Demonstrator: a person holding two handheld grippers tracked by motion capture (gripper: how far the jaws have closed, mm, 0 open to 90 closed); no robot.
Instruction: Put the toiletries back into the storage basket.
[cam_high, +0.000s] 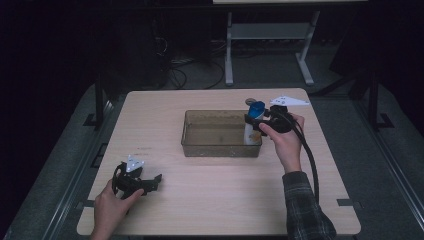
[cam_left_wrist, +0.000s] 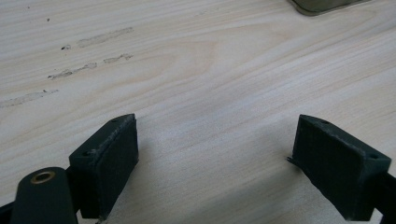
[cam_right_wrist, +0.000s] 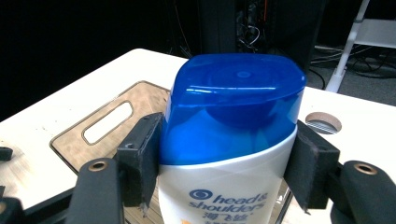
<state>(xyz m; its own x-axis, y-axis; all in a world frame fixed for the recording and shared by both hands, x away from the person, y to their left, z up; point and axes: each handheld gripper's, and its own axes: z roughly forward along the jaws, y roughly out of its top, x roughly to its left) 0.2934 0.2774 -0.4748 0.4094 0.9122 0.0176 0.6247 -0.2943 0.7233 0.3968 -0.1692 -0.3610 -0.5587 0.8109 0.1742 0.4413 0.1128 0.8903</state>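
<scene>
I see my right gripper (cam_high: 256, 121) pinching the white shampoo bottle with a blue cap (cam_right_wrist: 232, 135), upright at the right end of the clear rectangular plastic bin (cam_high: 220, 147) | my left gripper (cam_left_wrist: 215, 158) spread wide, on the light wooden counter (cam_high: 225, 200) near left.

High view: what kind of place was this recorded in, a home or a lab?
Probably a lab or recording studio, not a home: a bare wooden table in a dark room, loose cables on the floor behind it, and a metal stand frame beyond.
</scene>
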